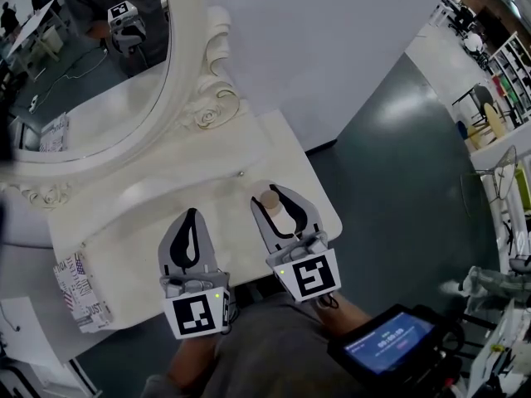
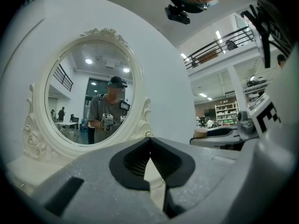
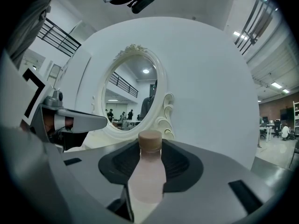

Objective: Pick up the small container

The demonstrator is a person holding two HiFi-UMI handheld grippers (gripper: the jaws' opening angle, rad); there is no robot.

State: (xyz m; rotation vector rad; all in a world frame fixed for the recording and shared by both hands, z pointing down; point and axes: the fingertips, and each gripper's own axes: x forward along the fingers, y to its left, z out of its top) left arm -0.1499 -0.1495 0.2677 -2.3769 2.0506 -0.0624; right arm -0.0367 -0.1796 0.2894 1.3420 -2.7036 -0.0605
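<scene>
The right hand-held gripper [image 1: 273,197] is clamped on the small container [image 1: 270,199], a pale pink bottle with a tan cap. It is gripped between the pads at frame centre, over the white bench [image 1: 124,222]. Just beside it, toward lower left, the left hand-held gripper [image 1: 192,215] has its jaws together on nothing. Beyond both, at upper left, an oval mirror [image 1: 83,65] stands in a carved white frame [image 1: 207,98]. A printed bag [image 1: 79,293] sits at the bench's lower-left end. A lit screen [image 1: 388,342] shows at lower right.
</scene>
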